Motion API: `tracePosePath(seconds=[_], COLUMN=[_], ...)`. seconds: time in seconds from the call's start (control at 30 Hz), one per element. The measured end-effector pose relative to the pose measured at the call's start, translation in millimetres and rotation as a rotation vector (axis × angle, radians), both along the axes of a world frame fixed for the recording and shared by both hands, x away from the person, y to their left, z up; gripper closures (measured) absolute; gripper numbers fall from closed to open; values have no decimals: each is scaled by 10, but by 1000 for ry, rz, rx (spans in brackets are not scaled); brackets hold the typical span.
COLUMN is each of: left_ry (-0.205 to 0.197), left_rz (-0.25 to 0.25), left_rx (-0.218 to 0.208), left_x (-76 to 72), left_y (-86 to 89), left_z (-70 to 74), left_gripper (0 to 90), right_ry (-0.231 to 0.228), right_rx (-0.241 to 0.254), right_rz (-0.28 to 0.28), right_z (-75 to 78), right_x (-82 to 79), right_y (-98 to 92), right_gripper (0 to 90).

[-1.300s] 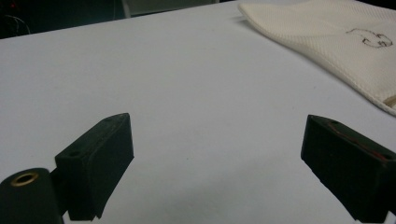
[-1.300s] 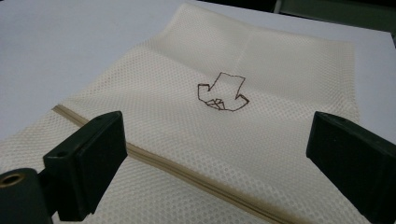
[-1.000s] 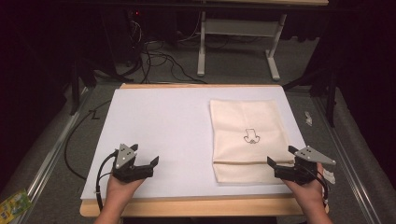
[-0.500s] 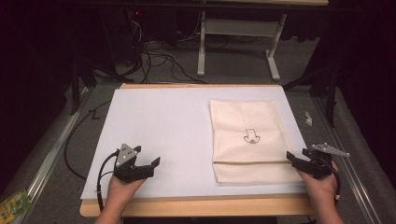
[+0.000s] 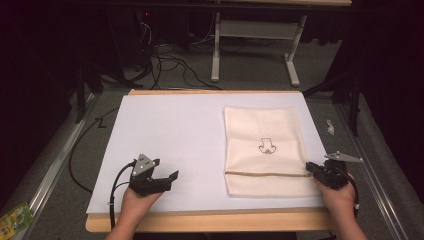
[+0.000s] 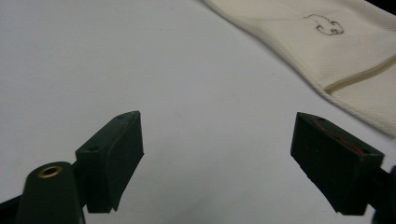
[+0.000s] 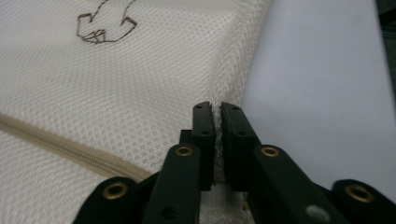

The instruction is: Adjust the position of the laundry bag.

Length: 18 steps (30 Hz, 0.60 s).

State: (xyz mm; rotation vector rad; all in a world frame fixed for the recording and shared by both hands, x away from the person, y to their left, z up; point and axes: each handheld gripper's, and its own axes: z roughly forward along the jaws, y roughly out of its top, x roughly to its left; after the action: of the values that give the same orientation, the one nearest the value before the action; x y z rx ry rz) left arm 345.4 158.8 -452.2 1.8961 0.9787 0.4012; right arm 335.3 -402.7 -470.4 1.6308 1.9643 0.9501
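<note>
Mesh bag: cream mesh bag (image 5: 264, 150) lying flat on the white sheet (image 5: 175, 135), on the right half of the tabletop, its right side running along the sheet's right edge
Bag print: small dark outline drawing (image 5: 266, 145) near the middle of the bag
Zipper: tan zipper (image 5: 265, 174) crossing the bag from side to side, close to the bag's near end
Right gripper: right gripper (image 5: 314, 168) at the bag's right side, by the zipper's right end; jaws have just been closing and now stand pressed together, with a thin fold of the mesh edge pinched between them
Left gripper: left gripper (image 5: 167, 179) near the front left corner of the sheet, well apart from the bag; jaws spread wide, having just been closing a little, with only bare sheet between them
Table: wooden tabletop (image 5: 210, 220) showing as a strip along the front edge below the sheet
</note>
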Motion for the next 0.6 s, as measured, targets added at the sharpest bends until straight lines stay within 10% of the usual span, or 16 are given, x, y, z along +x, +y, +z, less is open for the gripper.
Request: tracePosePath(seconds=[0.37,0.6], left_ry=[88,187], left_rz=[-81,-64], left_rx=[22,69], left_x=[118,290], left_y=[-520,-730], left_z=[-99,-252], left_gripper=[416,544], right_ry=[-6,-10], right_rx=[-85,-79], right_rz=[261,291], right_z=[31,39], right_x=[-6,-11], right_y=[829,924], right_gripper=[887,884])
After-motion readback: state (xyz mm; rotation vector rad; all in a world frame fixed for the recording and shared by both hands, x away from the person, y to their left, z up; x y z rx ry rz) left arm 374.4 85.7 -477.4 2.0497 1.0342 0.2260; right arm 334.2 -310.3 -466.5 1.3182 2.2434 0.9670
